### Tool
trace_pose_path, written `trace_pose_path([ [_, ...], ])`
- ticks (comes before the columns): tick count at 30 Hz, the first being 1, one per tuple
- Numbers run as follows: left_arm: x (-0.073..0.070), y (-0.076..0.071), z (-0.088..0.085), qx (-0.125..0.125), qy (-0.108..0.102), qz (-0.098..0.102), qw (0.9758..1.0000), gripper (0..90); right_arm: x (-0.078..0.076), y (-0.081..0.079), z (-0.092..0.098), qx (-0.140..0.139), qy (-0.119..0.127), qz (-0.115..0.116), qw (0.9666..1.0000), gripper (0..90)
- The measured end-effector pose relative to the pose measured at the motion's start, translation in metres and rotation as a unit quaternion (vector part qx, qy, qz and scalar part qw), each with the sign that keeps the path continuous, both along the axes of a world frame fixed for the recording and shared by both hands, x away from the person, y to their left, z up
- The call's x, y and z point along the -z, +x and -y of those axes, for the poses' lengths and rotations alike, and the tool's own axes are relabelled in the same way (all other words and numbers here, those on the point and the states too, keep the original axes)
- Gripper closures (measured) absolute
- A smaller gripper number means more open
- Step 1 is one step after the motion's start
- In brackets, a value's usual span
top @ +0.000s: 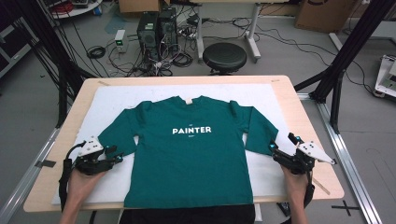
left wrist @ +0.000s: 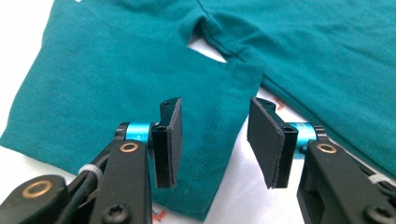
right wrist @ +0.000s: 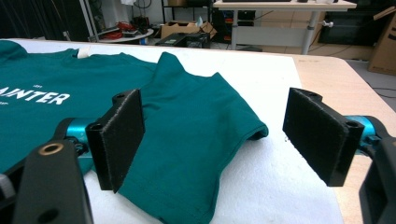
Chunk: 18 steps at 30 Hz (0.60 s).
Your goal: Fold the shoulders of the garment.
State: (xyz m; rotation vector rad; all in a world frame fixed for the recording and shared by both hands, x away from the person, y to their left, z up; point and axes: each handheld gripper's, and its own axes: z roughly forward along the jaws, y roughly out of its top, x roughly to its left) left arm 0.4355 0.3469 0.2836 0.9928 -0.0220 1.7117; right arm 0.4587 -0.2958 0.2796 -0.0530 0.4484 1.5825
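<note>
A dark green T-shirt [top: 187, 154] printed "PAINTER" lies flat, front up, on a white mat [top: 116, 100], with both sleeves spread out. My left gripper [top: 114, 154] sits at the cuff of the shirt's left sleeve [top: 119, 133]. In the left gripper view its jaws [left wrist: 215, 140] stand apart on either side of the cuff's hem [left wrist: 219, 121], with the pads off the cloth. My right gripper [top: 281, 143] is beside the right sleeve [top: 261, 128]. In the right gripper view it [right wrist: 219, 135] is wide open, with the sleeve's end [right wrist: 196, 121] lying flat between the pads.
The mat covers most of a wooden table [top: 308, 126]. Beyond the far edge stand a black stool [top: 224, 56] and computer towers [top: 156, 28] among floor cables. Black frame posts [top: 345, 51] rise at both sides. The shirt's bottom hem reaches the near table edge.
</note>
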Motion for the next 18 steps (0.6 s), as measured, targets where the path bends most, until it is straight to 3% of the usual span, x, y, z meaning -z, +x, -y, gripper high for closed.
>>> trace_pose_path([
  [2,-0.0009,0.0004,0.0010,-0.004,0.000,-0.004,1.0000,55.5,0.0002,0.0000,0.0002,0.000,-0.001,0.001,1.0000,21.1],
  [3,-0.0027,0.0012,0.0032,-0.021,0.003,-0.013,0.9997,55.7,0.0005,0.0000,0.0000,-0.001,-0.001,0.001,1.0000,21.1],
  [5,-0.0032,0.0017,0.0057,-0.031,0.003,-0.016,0.9994,56.1,0.0004,0.0000,-0.0002,-0.001,0.000,0.000,1.0000,21.1],
  [10,-0.0030,0.0015,0.0052,-0.029,0.010,-0.017,0.9994,62.5,-0.0006,-0.0003,-0.0015,0.007,0.001,-0.003,1.0000,21.1],
  [15,-0.0045,0.0015,0.0035,-0.019,-0.008,-0.020,0.9996,74.8,-0.0008,-0.0003,-0.0014,0.007,0.001,-0.003,1.0000,21.1],
  [18,-0.0039,0.0016,0.0045,-0.027,-0.021,-0.013,0.9993,82.6,-0.0008,-0.0003,-0.0015,0.009,0.001,-0.003,1.0000,21.1],
])
